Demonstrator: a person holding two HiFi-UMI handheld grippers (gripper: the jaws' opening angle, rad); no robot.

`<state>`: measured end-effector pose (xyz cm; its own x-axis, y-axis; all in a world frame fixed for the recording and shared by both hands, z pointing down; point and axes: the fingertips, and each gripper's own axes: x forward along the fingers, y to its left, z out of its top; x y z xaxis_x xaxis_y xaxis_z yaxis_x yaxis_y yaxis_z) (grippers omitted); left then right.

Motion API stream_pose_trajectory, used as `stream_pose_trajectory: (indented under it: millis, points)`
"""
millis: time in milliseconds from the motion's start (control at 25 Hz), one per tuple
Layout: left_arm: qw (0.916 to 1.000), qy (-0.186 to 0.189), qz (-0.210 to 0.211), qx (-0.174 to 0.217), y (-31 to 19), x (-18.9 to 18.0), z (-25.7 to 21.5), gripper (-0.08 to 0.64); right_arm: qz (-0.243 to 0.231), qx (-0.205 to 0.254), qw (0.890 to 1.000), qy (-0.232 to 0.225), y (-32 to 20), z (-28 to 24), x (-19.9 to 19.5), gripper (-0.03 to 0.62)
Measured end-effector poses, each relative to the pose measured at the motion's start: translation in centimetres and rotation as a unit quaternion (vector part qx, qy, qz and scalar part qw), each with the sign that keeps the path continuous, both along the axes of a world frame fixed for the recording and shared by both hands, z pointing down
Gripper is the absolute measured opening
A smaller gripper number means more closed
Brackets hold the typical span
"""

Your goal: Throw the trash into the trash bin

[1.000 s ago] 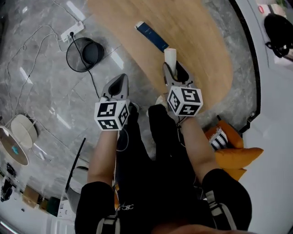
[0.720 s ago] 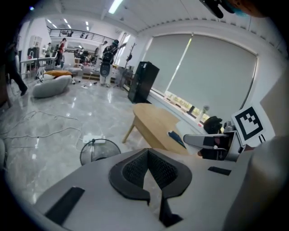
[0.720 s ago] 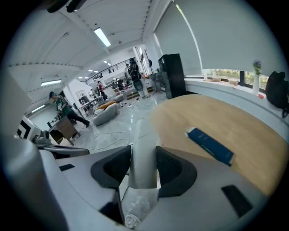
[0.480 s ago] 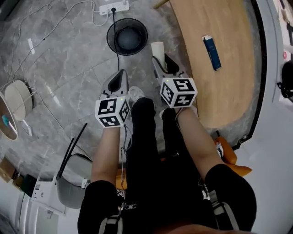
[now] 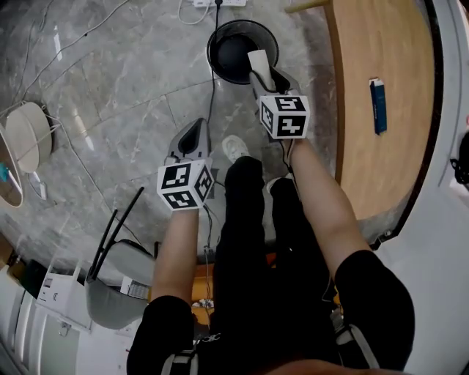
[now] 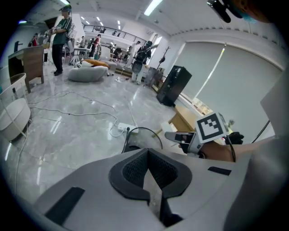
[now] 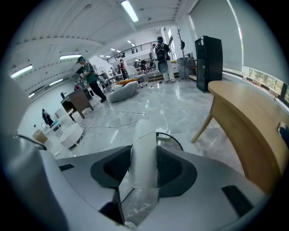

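Note:
A black wire trash bin [image 5: 226, 38] stands on the grey marble floor, near the top of the head view. My right gripper [image 5: 262, 73] is shut on a white paper cup [image 5: 257, 60], which hangs over the bin's near right rim. In the right gripper view the cup [image 7: 144, 153] stands upright between the dark pads, with the bin's rim [image 7: 175, 140] just behind it. My left gripper [image 5: 196, 126] is lower left of the bin, jaws together and empty. In the left gripper view its tips [image 6: 147, 153] point at the bin [image 6: 135, 135], with the right gripper [image 6: 180, 136] beside it.
A curved wooden table [image 5: 366, 146] with a blue object [image 5: 377, 106] on it lies to the right. A white power strip [image 5: 212, 2] and cables run behind the bin. A round white stool [image 5: 29, 146] sits at left, a grey chair [image 5: 110, 293] lower left.
Both grippers have moved away from the table toward the bin. The cup, earlier over the table's edge, now hangs at the bin's rim. The right grip is unchanged.

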<state>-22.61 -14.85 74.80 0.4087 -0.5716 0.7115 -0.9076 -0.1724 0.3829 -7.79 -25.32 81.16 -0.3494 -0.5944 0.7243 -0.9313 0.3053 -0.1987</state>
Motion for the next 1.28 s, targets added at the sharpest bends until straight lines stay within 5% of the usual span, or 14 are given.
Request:
stream_pose_trajectory:
  millis: [400,640,760,880,920,1280]
  points:
    - [0.9996,0.000,-0.026,-0.011,-1.3,-3.0,4.1,0.002,-0.057,-0.065,0.993,0.076,-3.0,13.2,-2.1,0.175]
    - [0.9995,0.013,-0.025,-0.017,-1.5,-1.4,6.5,0.002,-0.055,-0.025,0.995,0.080,-3.3,15.6,-1.6,0.250]
    - [0.9994,0.011,-0.029,-0.016,-1.8,-1.1,6.4,0.002,-0.035,-0.015,0.998,0.060,-3.0,13.7,-1.4,0.246]
    - [0.9991,0.004,-0.041,-0.011,-2.2,-0.8,5.5,0.002,-0.019,0.007,0.998,0.062,-1.9,10.3,-1.0,0.036]
    - [0.9990,0.003,-0.043,-0.007,-2.5,-0.5,5.0,0.002,-0.012,0.018,0.998,0.058,-1.6,8.9,-0.9,0.016]
    - [0.9985,0.013,-0.018,0.050,-5.2,5.6,-2.9,0.002,0.018,0.120,0.993,-0.007,1.5,-7.6,1.9,0.012]
